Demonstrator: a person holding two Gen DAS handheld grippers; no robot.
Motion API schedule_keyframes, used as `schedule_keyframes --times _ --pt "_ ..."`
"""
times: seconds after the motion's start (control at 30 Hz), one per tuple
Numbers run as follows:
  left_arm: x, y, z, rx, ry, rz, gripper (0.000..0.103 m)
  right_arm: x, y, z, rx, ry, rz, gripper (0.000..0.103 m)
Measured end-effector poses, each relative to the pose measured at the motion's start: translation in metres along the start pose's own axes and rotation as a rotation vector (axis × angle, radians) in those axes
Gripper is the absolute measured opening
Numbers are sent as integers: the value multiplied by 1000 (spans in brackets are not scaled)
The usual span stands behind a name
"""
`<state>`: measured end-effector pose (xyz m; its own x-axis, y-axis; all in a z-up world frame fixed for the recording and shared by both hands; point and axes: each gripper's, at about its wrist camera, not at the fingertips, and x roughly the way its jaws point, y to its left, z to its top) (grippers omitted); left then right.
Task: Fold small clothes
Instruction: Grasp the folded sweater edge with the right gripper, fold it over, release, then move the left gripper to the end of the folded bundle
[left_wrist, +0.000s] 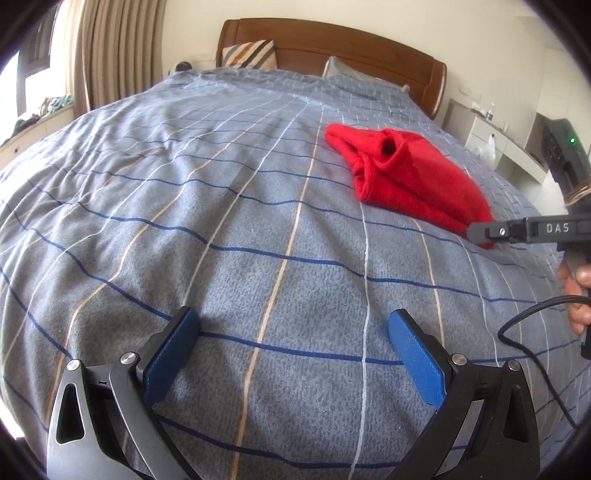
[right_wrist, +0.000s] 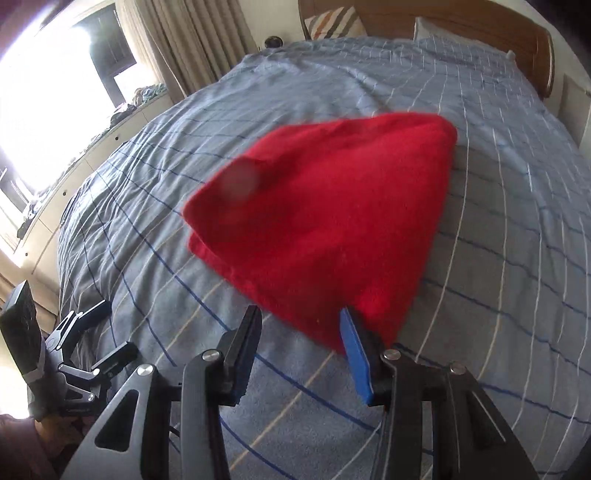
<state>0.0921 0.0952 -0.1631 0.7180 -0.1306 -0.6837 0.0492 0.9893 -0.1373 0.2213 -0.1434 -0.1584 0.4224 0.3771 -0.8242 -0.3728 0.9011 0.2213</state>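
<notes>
A red knit garment (left_wrist: 406, 173) lies folded in a rough triangle on the grey checked bed cover (left_wrist: 221, 221), right of the middle. In the right wrist view the garment (right_wrist: 332, 206) fills the centre, its near corner reaching in between the fingers of my right gripper (right_wrist: 300, 312). The jaws stand apart, and the left pad is clear of the cloth. In the left wrist view the right gripper (left_wrist: 480, 232) comes in from the right edge at that corner. My left gripper (left_wrist: 294, 314) is open over bare cover, well short of the garment.
A wooden headboard (left_wrist: 332, 40) with a striped pillow (left_wrist: 251, 55) closes the far end. Curtains (right_wrist: 184, 40) and a cluttered window ledge (right_wrist: 110, 122) run along the left. A white cabinet (left_wrist: 491, 144) stands to the right. A black cable (left_wrist: 524, 332) hangs beside a person's hand (left_wrist: 576, 295).
</notes>
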Motion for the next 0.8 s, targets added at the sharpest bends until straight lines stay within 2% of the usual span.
schedule_keyframes --times 0.03,0.07,0.2,0.3,0.47,0.6,0.8 --pt "-1 -1 -1 8 -2 5 102 7 -3 -5 14 24 1 45" --pt "-1 -1 -2 11 -3 7 102 5 -2 -11 14 10 -3 45" --pt "-2 -1 -3 12 -7 7 102 -32 8 -35 13 -100 -15 49" --pt "-5 0 -4 8 -4 2 102 -67 8 -67 23 -207 -75 62" --pt "-8 -2 -6 20 -3 13 102 -109 -12 -123 115 -321 -187 63" --pt "-9 -5 -6 22 2 26 102 -122 -26 -157 160 -346 -233 66" --pt "-13 -6 -7 20 22 25 102 -120 -39 -185 192 -336 -257 66"
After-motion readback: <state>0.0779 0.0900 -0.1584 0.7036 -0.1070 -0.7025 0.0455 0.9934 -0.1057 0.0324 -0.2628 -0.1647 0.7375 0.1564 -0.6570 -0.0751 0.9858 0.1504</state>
